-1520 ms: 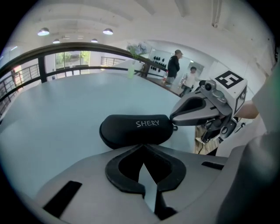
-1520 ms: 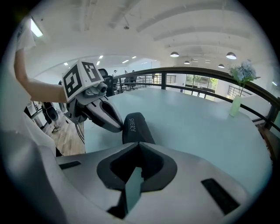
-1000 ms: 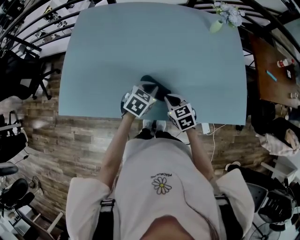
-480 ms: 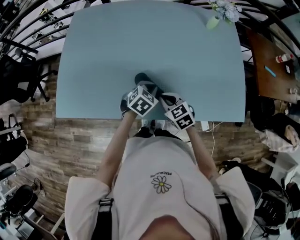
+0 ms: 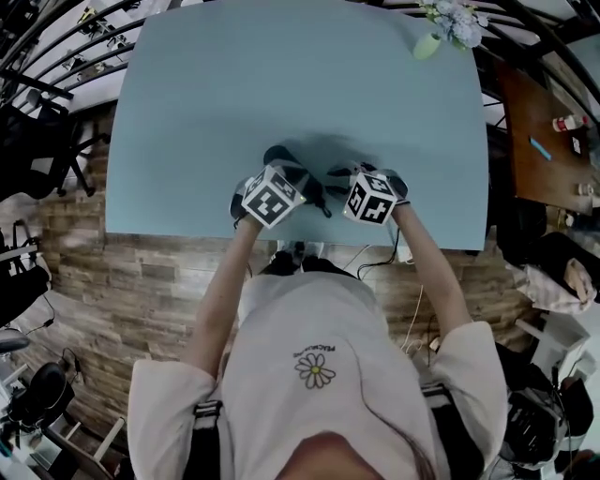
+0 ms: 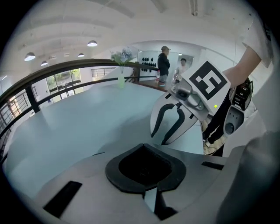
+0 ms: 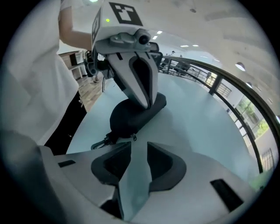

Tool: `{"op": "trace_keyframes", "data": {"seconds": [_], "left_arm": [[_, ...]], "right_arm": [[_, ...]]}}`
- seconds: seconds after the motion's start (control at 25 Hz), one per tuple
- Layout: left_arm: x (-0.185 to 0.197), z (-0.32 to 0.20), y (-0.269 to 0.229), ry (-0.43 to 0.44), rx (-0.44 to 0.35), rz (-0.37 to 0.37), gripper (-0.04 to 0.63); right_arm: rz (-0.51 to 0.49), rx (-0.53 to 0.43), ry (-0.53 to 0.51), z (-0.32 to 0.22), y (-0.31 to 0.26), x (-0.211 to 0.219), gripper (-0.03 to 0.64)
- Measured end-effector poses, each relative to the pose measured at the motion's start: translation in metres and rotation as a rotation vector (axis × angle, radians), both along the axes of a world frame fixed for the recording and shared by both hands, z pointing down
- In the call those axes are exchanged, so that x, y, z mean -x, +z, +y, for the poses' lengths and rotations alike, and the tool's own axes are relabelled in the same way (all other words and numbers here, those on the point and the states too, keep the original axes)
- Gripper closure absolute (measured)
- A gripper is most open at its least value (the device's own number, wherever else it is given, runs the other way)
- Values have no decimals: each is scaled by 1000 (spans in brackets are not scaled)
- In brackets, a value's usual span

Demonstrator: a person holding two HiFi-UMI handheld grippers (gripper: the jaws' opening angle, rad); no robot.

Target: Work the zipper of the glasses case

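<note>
1. The black glasses case (image 7: 131, 116) lies flat on the pale blue worktop (image 5: 281, 84), close to the edge where the person stands.
2. At the case's end facing the right claw, a small zipper pull (image 7: 131, 137) hangs by a dark metal clip (image 7: 101, 142); both rest on the worktop.
3. The left claw (image 7: 146, 103) comes down on the case from above. Its 2 pads are squeezed in on the case's dark body, which fills the space between them in the left gripper view.
4. The right claw (image 7: 139, 148) sits just beside the clip end, not touching it. Its 2 pads are spread, with only bare worktop between them.
5. In the head view the 2 marker cubes sit side by side, with the case poking out past the left one.
6. A vase of pale flowers (image 5: 448, 23) stands at the far right corner, well apart.
7. 2 people (image 6: 164, 61) stand beyond the worktop.
</note>
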State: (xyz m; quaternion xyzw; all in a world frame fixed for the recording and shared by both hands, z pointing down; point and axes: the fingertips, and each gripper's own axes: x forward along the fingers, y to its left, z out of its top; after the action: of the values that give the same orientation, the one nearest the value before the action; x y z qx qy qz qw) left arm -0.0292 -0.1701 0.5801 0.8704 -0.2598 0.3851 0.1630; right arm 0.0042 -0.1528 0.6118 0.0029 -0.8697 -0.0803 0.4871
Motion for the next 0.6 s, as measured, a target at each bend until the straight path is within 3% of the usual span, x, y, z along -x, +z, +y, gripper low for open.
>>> {"op": "trace_keyframes", "data": {"seconds": [0.2,0.4,0.48,0.6], "left_arm": [[-1,-4,1,-15,14,5,580],[-4,-6,3,-19,37,10,580],[-6,-8,3,-26,42,19,580],[-6,-9,3,-26,42,21,580]], "right_arm": [[76,-21,-202,3,13,15,520],[137,-56,-342,10,16,13,543],[146,-64,-374,13,17,10,580],[138,-51,-369,13,15,8,582]]}}
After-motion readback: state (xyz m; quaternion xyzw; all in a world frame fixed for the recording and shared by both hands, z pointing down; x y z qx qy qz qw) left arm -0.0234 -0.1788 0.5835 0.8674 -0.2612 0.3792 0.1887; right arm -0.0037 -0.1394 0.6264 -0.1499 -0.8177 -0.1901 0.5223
